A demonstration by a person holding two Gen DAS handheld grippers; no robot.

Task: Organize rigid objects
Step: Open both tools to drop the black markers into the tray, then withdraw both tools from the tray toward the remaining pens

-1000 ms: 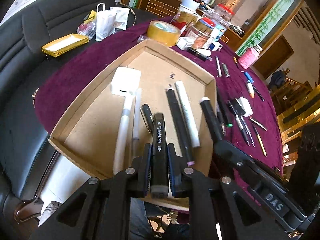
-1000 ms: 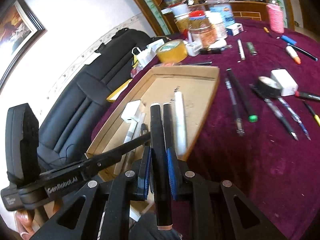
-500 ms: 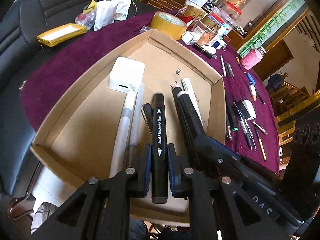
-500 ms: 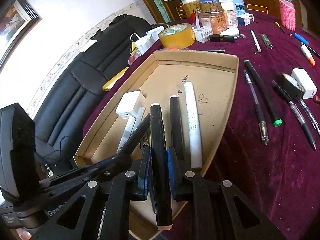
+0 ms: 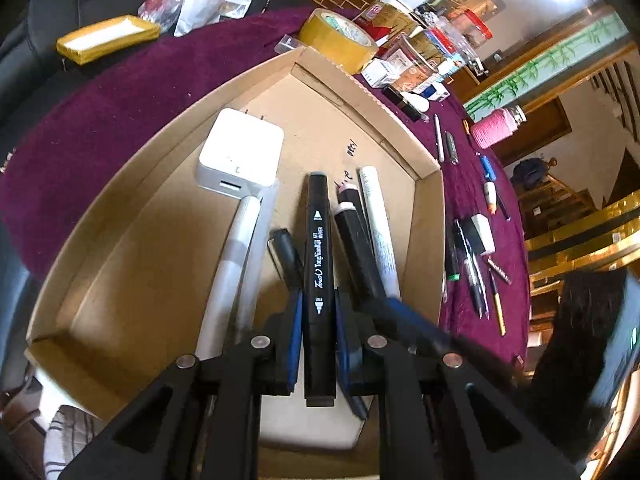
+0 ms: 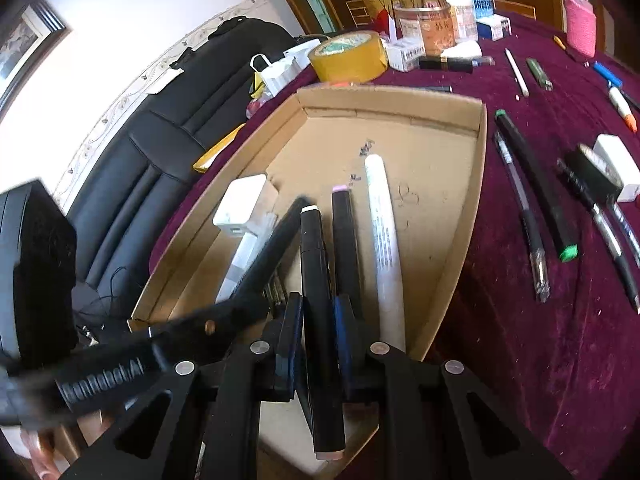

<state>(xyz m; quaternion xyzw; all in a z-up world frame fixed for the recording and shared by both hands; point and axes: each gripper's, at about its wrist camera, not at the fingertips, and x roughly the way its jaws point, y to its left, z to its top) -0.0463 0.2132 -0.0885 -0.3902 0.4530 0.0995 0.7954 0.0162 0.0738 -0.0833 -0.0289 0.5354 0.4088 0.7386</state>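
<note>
A shallow cardboard tray (image 5: 430, 208) (image 6: 478, 184) lies on the purple cloth. Inside it are a white charger (image 5: 240, 154) (image 6: 242, 204), white tubes (image 5: 230, 272), a white pen (image 5: 378, 224) (image 6: 384, 232), a pink-tipped black marker (image 6: 345, 236) and a small black pen (image 5: 286, 252). My left gripper (image 5: 316, 312) is shut on a black art marker (image 5: 318, 248) low over the tray. My right gripper (image 6: 316, 312) is shut on a white-tipped black marker (image 6: 314, 264) (image 5: 354, 240) beside it. Each gripper shows blurred in the other's view.
Loose pens and markers (image 6: 536, 188), a black tape roll (image 6: 594, 168) and a white block (image 6: 614, 160) lie on the cloth right of the tray. Yellow tape (image 5: 338, 40) (image 6: 348, 56), jars and boxes (image 6: 424, 28) crowd the far end. A black sofa (image 6: 160, 128) stands left.
Both grippers have come down and forward over the tray, each still holding its marker. The right gripper's marker moved from beyond the tray's right wall to inside it, next to the left one.
</note>
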